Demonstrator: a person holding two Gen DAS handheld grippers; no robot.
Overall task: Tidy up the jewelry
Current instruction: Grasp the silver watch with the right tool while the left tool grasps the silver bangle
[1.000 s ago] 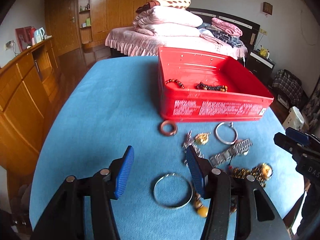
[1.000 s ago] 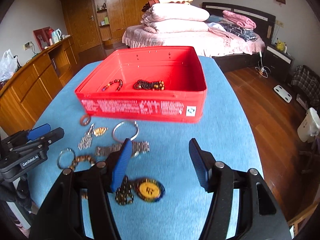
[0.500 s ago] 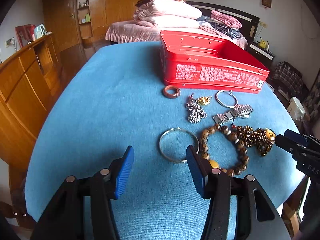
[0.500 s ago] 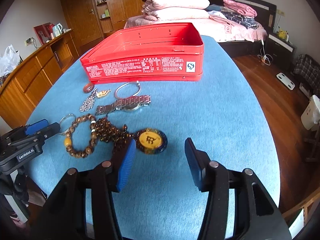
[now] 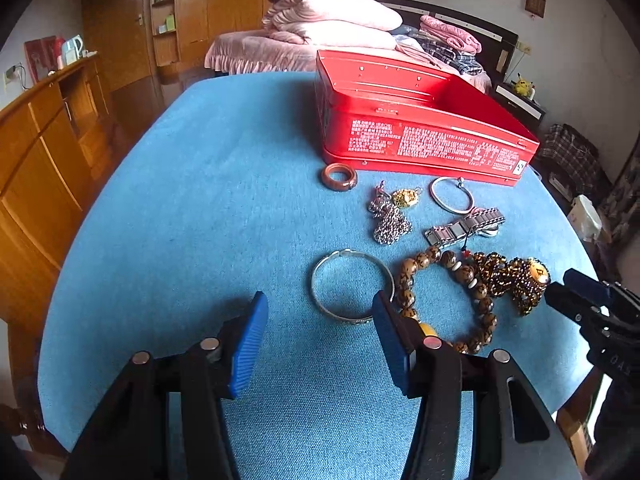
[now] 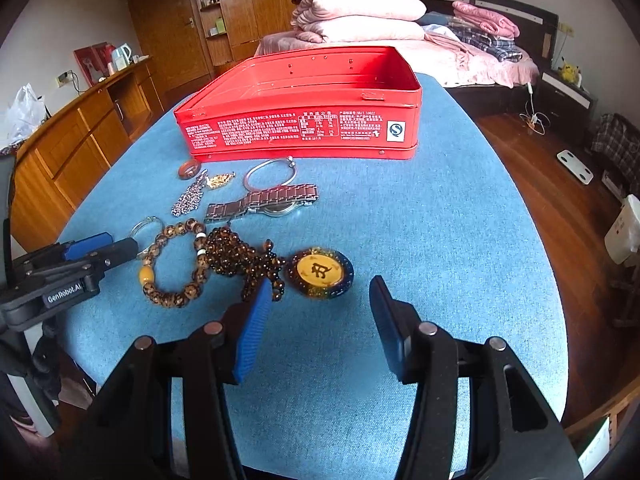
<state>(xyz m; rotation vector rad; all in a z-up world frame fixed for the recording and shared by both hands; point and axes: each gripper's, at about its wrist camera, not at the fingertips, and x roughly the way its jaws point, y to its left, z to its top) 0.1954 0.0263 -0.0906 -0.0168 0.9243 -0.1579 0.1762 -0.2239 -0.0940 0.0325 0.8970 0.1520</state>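
Loose jewelry lies on the blue tablecloth [image 5: 200, 208] in front of an open red tin [image 5: 420, 142]. My left gripper [image 5: 320, 298] is open and holds nothing; a silver bangle [image 5: 348, 253] lies just ahead of its fingertips. Right of the bangle are a brown bead bracelet [image 5: 466, 276] and a dark bead necklace [image 5: 508, 276]. My right gripper [image 6: 320, 284] is open too, with the necklace's round gold pendant [image 6: 320, 270] just ahead of its tips. The tin's [image 6: 304, 132] inside is hidden.
Nearer the tin lie a metal watch [image 6: 272, 202], an open silver bangle [image 5: 433, 196], a silver chain [image 5: 392, 224], a gold charm [image 5: 405, 198] and a brown ring [image 5: 339, 186]. Wooden cabinets [image 5: 48, 152] stand left; a bed [image 6: 360, 12] is behind.
Both grippers have come down lower over the table, so the tin's inside has gone out of sight. The right jaws have narrowed a little. No piece of jewelry has moved.
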